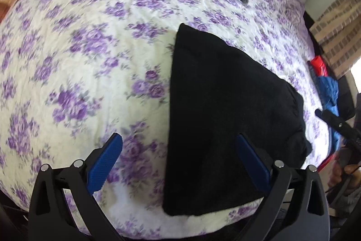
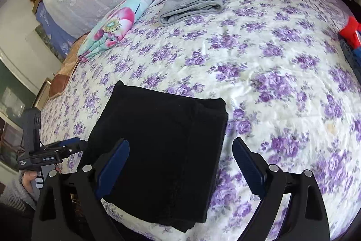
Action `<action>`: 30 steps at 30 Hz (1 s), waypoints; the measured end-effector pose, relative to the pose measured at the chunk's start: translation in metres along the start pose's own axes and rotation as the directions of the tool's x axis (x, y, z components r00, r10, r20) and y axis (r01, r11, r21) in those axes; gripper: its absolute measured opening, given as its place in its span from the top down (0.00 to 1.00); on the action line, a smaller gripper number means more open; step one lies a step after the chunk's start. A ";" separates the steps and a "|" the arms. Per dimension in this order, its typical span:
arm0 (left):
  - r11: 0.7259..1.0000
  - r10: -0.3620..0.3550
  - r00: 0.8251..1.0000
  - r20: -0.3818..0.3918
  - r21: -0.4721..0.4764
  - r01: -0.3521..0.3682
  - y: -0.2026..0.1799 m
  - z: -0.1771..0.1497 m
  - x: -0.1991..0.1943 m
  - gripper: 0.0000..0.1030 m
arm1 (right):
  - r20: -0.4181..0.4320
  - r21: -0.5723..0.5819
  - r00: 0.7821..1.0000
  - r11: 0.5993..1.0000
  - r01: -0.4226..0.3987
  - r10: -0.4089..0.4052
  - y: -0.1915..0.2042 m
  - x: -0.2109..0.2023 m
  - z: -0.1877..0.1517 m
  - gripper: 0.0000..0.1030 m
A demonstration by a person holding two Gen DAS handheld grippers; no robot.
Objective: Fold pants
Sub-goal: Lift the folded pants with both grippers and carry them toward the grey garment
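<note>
The black pants lie folded into a compact rectangle on the purple-flowered bedspread, near the bed's front edge. In the right wrist view the pants show as a neat stacked fold. My left gripper is open and empty, hovering over the pants' left edge. My right gripper is open and empty above the pants' right part. The left gripper also shows at the left of the right wrist view, beside the pants.
A folded grey garment lies farther back on the bed. A folded floral blanket sits at the back left. Red and blue items lie off the bed's right side. The bedspread stretches wide to the right.
</note>
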State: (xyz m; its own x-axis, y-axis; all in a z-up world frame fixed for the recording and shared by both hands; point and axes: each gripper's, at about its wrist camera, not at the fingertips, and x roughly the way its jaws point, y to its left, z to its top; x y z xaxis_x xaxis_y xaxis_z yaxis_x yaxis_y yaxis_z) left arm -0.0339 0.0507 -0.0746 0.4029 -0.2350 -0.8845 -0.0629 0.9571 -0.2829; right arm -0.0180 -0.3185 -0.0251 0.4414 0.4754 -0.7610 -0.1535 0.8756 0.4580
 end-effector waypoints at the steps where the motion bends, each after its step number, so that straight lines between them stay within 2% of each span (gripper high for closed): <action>1: 1.000 -0.028 1.000 0.000 -0.013 0.028 0.006 -0.002 -0.003 0.05 | 0.005 0.042 1.000 0.999 -0.014 0.014 -0.008 -0.002 -0.003 0.10; 5: 0.990 -0.141 0.990 -0.017 -0.033 0.140 0.019 -0.012 -0.005 0.05 | 0.050 0.245 0.992 0.962 -0.123 0.114 -0.043 -0.013 -0.019 0.10; 9: 0.977 -0.214 0.976 -0.044 -0.011 0.214 0.016 -0.015 0.002 0.05 | 0.084 0.322 0.987 0.934 -0.155 0.135 -0.058 -0.017 -0.030 0.10; 12: 0.964 -0.265 0.962 -0.071 -0.019 0.264 0.011 -0.010 0.014 0.05 | 0.075 0.326 0.982 0.927 -0.187 0.172 -0.064 -0.010 -0.029 0.10; 17: 0.954 -0.300 0.946 -0.125 -0.041 0.297 -0.002 -0.001 0.039 0.05 | 0.027 0.302 0.974 0.927 -0.221 0.224 -0.072 0.023 -0.014 0.11; 19: 0.956 -0.294 0.944 -0.147 -0.040 0.292 -0.007 0.001 0.048 0.05 | 0.005 0.304 0.966 0.920 -0.249 0.260 -0.076 0.040 -0.008 0.17; 23: 0.947 -0.321 0.931 -0.177 -0.057 0.315 -0.006 0.002 0.059 0.05 | -0.040 0.273 0.954 0.921 -0.277 0.299 -0.076 0.066 0.001 0.26; 27: 0.938 -0.347 0.918 -0.193 -0.044 0.345 -0.011 -0.002 0.058 0.05 | -0.058 0.252 0.928 0.905 -0.342 0.367 -0.068 0.079 0.009 0.39; 30: 0.924 -0.378 0.901 -0.213 -0.033 0.380 -0.015 -0.006 0.057 0.05 | -0.069 0.236 0.922 0.904 -0.355 0.380 -0.060 0.085 0.009 0.40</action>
State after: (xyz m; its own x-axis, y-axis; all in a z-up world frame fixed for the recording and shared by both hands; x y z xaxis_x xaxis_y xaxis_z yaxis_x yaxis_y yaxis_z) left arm -0.0155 0.0217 -0.1231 0.1920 -0.6095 -0.7692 0.0643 0.7899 -0.6099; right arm 0.0367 -0.3313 -0.1132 0.2874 0.7774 -0.5595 -0.0869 0.6029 0.7931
